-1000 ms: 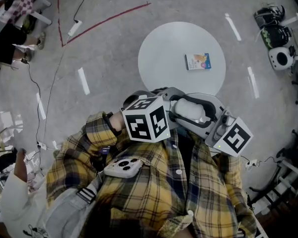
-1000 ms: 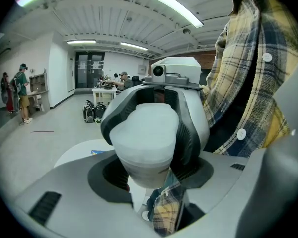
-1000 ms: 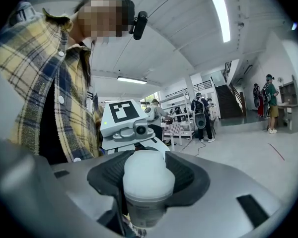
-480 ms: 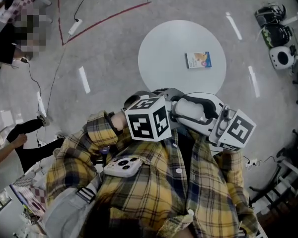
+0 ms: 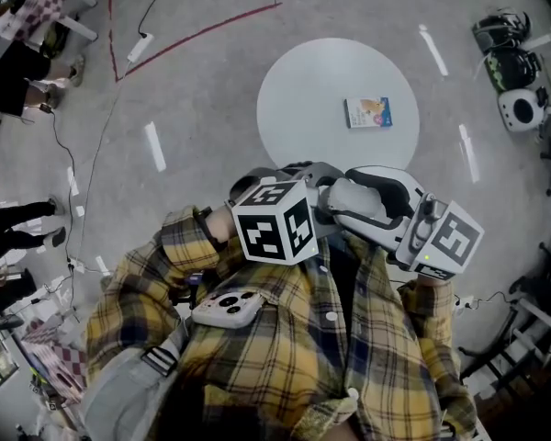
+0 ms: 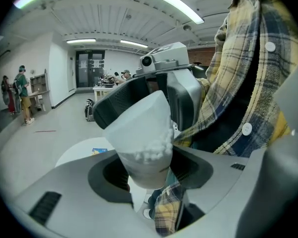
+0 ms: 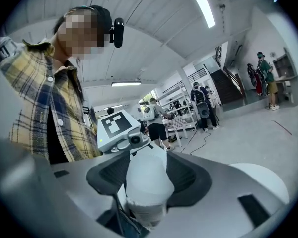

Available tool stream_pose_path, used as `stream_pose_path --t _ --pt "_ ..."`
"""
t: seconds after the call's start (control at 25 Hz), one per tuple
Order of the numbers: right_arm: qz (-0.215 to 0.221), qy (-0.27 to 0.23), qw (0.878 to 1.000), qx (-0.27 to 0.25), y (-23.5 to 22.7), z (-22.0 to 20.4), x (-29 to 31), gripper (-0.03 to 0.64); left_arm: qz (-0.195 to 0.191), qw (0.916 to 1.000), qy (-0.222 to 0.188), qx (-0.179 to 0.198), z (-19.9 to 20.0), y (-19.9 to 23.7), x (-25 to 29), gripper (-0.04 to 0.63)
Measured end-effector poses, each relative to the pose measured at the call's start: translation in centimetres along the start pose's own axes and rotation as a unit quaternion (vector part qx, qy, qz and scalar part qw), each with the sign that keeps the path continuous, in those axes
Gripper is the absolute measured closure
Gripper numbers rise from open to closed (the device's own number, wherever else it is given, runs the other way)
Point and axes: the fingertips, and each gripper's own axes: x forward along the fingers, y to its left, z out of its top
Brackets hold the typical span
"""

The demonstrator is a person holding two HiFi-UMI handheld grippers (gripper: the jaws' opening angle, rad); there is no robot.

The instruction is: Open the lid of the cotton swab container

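The cotton swab container is a whitish translucent tub held in the air at the person's chest, between the two grippers. In the left gripper view the container shows swab tips through its wall. My left gripper is shut on its near end, and the right gripper clasps its far end. In the right gripper view my right gripper has the container between its dark pads, which lie against its sides. Its jaws have just been opening a little. The left gripper shows behind. Which end is the lid I cannot tell.
Below, a round white table carries a small printed box. Equipment and stands line the right edge. Cables run across the floor and people stand at the far left. A phone hangs on the plaid shirt.
The right gripper's marker cube has shifted right and slightly up and rolled. The left gripper has kept still. People at the left edge have moved.
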Motion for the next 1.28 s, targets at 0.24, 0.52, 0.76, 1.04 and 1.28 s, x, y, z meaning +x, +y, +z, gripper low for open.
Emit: stream_pose_path --t 0.24,0.52,0.76,1.04,1.28 --pt "0.012 -0.008 1.0 -0.006 0.2 1.5 -0.6 0.38 0.013 0.9998 -0.008 0.011 1.0 0.5 -0.3 0.347" --pt "0.009 -0.028 0.999 0.024 -0.7 2.5 -1.2 0.404 0.016 0.9997 -0.002 0.02 0.6 0.4 -0.4 0.347" --pt "0.013 -0.03 0.999 0.01 -0.7 3.0 -1.6 0.422 0.014 0.9998 -0.007 0.014 0.7 0.4 -0.4 0.347" --pt "0.009 -0.012 1.0 -0.021 -0.1 2.8 -1.9 0.391 0.018 0.9998 -0.006 0.011 0.8 0.4 -0.6 0.347" --pt "-0.055 -0.068 0.996 -0.003 -3.0 4.1 -3.1 0.395 0.01 0.9998 -0.002 0.02 0.5 -0.2 -0.3 0.347"
